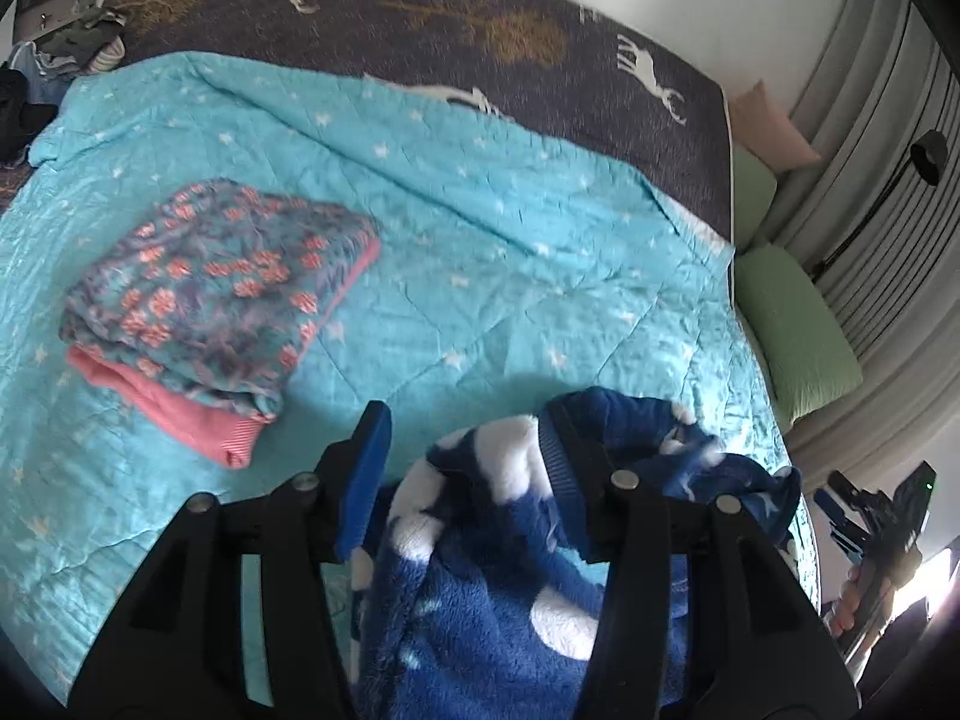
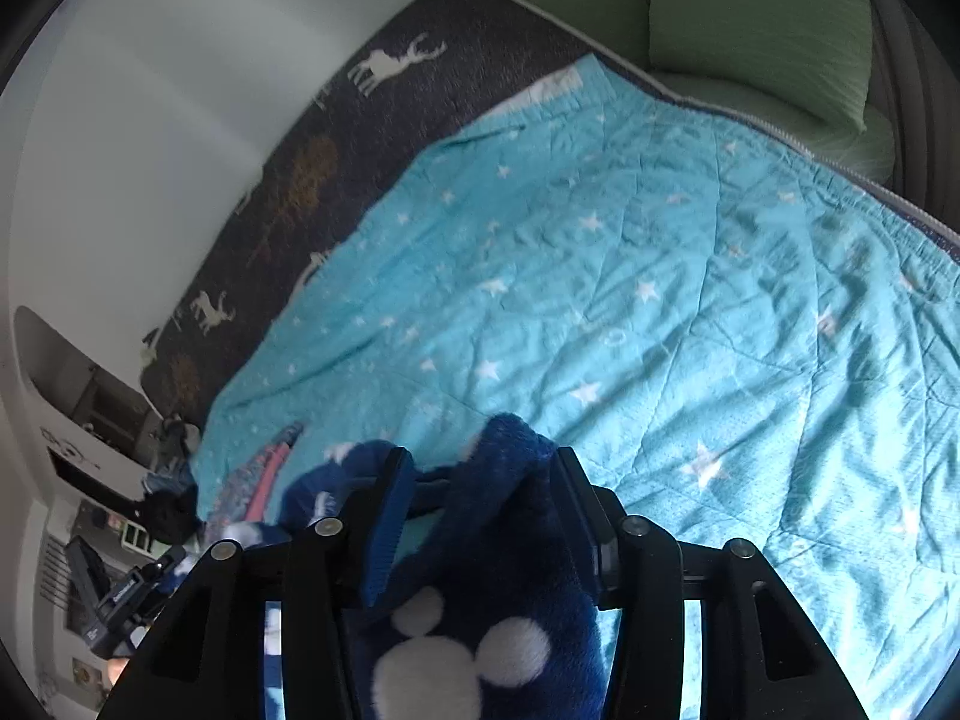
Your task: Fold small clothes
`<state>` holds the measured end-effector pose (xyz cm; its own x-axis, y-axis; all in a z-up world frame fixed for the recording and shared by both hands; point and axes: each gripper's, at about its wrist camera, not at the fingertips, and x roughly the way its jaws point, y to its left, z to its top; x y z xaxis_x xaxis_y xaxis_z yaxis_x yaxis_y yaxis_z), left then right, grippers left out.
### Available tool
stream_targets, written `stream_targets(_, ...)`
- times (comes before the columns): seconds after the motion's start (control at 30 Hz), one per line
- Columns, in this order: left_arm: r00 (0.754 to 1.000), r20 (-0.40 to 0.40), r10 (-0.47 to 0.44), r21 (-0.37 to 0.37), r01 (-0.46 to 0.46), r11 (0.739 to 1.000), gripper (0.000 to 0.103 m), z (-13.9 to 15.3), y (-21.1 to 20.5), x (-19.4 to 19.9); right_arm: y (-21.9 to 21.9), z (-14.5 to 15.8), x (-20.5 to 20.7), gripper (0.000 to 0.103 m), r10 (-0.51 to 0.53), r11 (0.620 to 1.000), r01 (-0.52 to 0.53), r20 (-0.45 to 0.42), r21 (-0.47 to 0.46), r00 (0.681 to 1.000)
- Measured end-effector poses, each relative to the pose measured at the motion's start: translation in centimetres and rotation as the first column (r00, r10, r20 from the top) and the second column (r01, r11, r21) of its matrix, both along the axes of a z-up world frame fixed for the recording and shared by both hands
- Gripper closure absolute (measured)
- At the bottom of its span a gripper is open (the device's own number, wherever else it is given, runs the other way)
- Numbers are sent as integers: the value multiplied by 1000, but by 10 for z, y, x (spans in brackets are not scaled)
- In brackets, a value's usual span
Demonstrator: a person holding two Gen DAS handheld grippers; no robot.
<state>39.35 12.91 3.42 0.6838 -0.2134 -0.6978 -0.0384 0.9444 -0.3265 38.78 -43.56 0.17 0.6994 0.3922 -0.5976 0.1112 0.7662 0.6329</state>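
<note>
A dark blue fleece garment with white spots lies bunched on the turquoise star quilt right under both grippers. My left gripper stands open. The fleece sits loose between its fingers, against the right one and clear of the left blue pad. My right gripper is open too, with a fold of the same fleece rising between its jaws and a gap at the left pad. To the left lies a folded stack, a floral garment on a pink one.
A dark blanket with white deer covers the far side of the bed. Green pillows lie along the right edge by a curtain. A heap of clothes sits at the far left corner. A hand holds the right gripper at the right edge.
</note>
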Motion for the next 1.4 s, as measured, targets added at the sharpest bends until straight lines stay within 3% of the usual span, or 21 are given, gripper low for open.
stream_targets(0.07, 1000, 21, -19, 11, 18, 1000, 51, 5, -1, -10, 8, 12, -8, 54, 39, 999, -39, 27, -14, 999)
stream_targets(0.17, 995, 39, -95, 48, 93, 995, 51, 6, -16, -35, 41, 27, -27, 54, 173, 980, -166, 54, -113, 983)
stream_targets(0.3, 977, 21, -212, 62, 210, 976, 51, 1, -40, -58, 100, 23, -46, 54, 378, 903, -368, 5, -224, 926)
stream_targets(0.47, 926, -51, -374, 72, 377, 924, 51, -10, -77, -73, 157, 4, -47, 54, 494, 816, -501, -102, -287, 863)
stream_targets(0.6, 869, -106, -483, 96, 492, 865, 50, -21, -105, -56, 181, -5, -18, 54, 464, 799, -488, -157, -351, 872)
stream_targets(0.67, 873, -117, -473, 90, 484, 870, 50, -27, -114, -39, 183, -2, 7, 54, 414, 812, -433, -137, -391, 900)
stream_targets(0.73, 893, -130, -431, 80, 443, 893, 50, -35, -117, -15, 182, -1, 36, 54, 344, 837, -363, -121, -409, 931)
stream_targets(0.8, 914, -127, -385, 47, 393, 918, 50, -44, -115, 8, 172, -8, 64, 54, 271, 880, -297, -122, -369, 955)
stream_targets(0.87, 931, -118, -346, 44, 353, 935, 50, -51, -110, 23, 167, -18, 82, 54, 239, 909, -279, -160, -311, 958)
stream_targets(0.97, 967, -94, -235, 105, 245, 964, 50, -62, -93, 46, 160, -32, 95, 54, 224, 924, -264, -170, -277, 960)
stream_targets(1.03, 992, -85, -89, 184, 104, 977, 50, -70, -75, 62, 157, -36, 101, 54, 217, 926, -253, -154, -280, 964)
stream_targets(1.07, 995, -89, -48, 178, 63, 982, 50, -73, -67, 66, 154, -37, 105, 54, 207, 930, -242, -150, -275, 967)
stream_targets(1.13, 993, -117, 25, 84, -15, 996, 50, -80, -44, 70, 142, -42, 115, 54, 159, 947, -197, -163, -253, 974)
stream_targets(1.2, 993, -113, 39, 10, -39, 999, 50, -78, -31, 65, 130, -42, 116, 54, 113, 968, -147, -169, -203, 979)
stream_targets(1.27, 996, -82, 42, 26, -40, 999, 50, -70, -27, 56, 114, -39, 110, 54, 84, 985, -105, -152, -133, 985)
stream_targets(1.4, 1000, -13, 23, 29, -22, 999, 50, -48, -23, 29, 100, -24, 91, 54, 69, 989, -85, -130, -121, 989)
